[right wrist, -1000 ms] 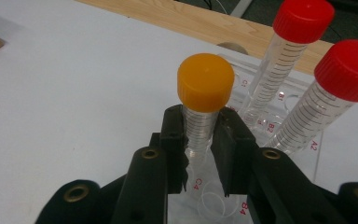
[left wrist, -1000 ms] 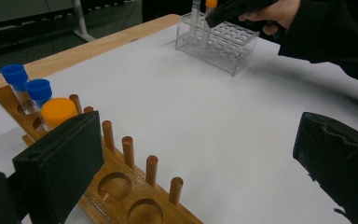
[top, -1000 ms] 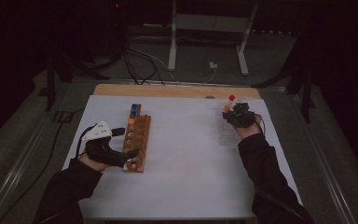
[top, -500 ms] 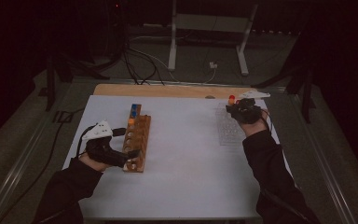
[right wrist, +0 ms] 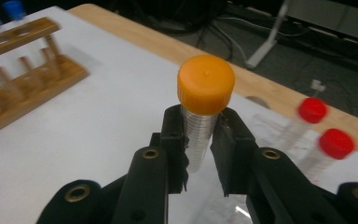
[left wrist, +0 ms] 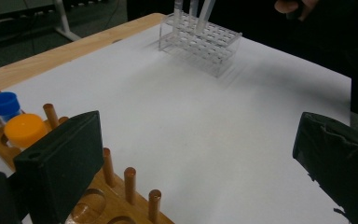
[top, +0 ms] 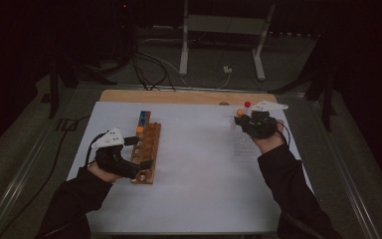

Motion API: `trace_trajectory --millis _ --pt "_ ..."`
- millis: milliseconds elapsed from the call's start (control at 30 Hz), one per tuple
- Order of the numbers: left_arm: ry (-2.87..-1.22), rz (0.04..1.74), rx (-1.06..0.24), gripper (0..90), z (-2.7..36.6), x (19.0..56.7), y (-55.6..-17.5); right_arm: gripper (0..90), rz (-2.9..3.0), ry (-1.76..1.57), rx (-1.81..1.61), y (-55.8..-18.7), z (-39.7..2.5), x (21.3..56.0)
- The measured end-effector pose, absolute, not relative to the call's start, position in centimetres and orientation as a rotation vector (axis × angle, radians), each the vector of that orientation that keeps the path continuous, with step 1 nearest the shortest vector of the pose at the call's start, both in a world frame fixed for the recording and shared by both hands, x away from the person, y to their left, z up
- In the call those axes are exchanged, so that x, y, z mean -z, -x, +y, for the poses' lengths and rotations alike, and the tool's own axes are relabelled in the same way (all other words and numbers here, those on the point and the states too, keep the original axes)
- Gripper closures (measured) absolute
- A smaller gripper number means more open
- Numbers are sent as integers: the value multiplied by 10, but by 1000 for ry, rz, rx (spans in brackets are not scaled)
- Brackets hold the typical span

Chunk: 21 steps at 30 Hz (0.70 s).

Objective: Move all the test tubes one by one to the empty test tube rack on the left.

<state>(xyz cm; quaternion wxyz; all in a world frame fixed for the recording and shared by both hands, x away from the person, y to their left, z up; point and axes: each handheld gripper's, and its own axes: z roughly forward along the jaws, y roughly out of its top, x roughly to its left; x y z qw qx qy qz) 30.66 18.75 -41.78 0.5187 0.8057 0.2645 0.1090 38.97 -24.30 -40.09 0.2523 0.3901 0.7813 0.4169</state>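
In the right gripper view, nearest the camera, the right gripper (right wrist: 199,140) is seen closed on an orange-capped tube (right wrist: 204,100). The clear body is pinched just below the cap, and the tube's long axis stands upright between the jaws, cap at 12 o'clock. Printed graduation marks run along the body, but no figure or brand can be read.

Just beyond, at about 2 o'clock from the held tube, two red-capped tubes (right wrist: 314,122) lean in the clear plastic rack (left wrist: 200,42). The held tube appears lifted clear of that rack, though its lower end is hidden by the jaws.

In the high view, the left gripper (top: 140,159) rests at the near end of the wooden rack (top: 146,149). Its jaws are spread wide, with nothing between them. In the left gripper view another orange-capped tube (left wrist: 24,128) and blue-capped tubes (left wrist: 4,103) are seen standing in that rack, at about 9 o'clock.

The coming move is judged to be a carry to the wooden rack, which lies at about 9 o'clock from the right gripper across the white sheet (top: 199,164), well apart. The left hand is the nearer to that rack, yet the tube is held by the right. An upright axis would need to be kept for a hole to be met from above.

No labels or writing can be made out on the racks or the caps.
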Motion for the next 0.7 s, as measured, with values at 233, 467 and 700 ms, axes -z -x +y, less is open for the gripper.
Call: trace_trajectory --millis 233,467,700 --pt "-1941 623 -233 32 180 420 -309 750 2192 -995 -1167 -369 -228 408" --pt "-1953 604 -216 45 170 421 -313 750 2253 -929 -1204 -349 -212 417" --pt "-1961 586 -204 45 160 422 -313 750 2322 -870 -1235 -331 -197 426"
